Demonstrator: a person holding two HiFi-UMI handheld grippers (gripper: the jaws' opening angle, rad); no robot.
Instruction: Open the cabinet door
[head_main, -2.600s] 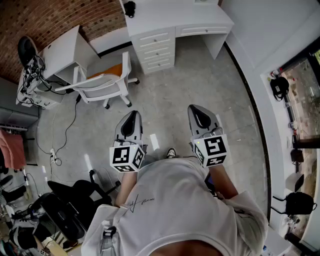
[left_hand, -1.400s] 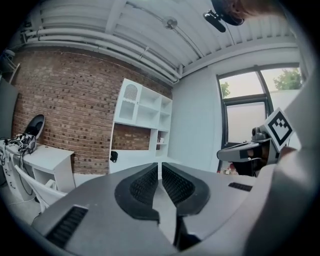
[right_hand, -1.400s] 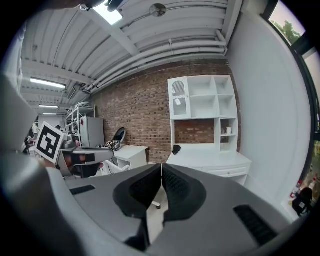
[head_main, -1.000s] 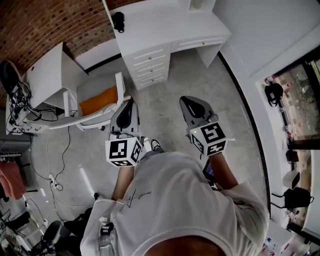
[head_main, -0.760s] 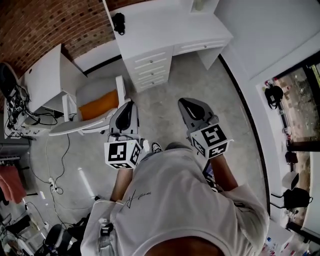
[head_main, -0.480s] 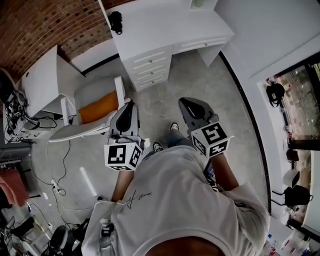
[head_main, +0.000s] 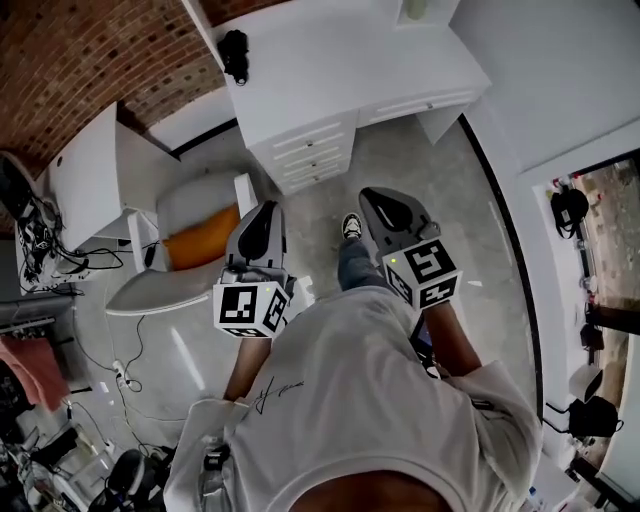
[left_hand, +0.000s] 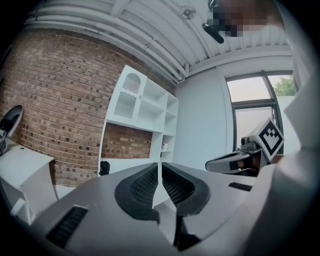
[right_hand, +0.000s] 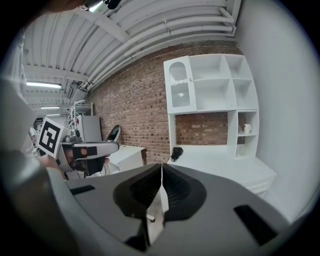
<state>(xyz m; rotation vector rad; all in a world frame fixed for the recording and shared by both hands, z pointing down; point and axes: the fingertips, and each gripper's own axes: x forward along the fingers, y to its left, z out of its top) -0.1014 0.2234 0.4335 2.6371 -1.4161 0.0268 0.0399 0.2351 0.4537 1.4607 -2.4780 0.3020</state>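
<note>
Left tongs (left_hand: 160, 175) and right tongs (right_hand: 161, 172): closed, empty | white arched-panel cabinet door (right_hand: 179, 86): well apart, ahead, upper centre of right gripper view, above white desk surface (right_hand: 220, 162).

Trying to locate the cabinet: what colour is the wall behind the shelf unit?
Red-brown brick wall, clearest in the right gripper view.

Bright even light, sharp focus, fisheye warp, dark vignetted corners.

Red brick wall (head_main: 90, 50), pale grey floor (head_main: 480, 230)
</note>
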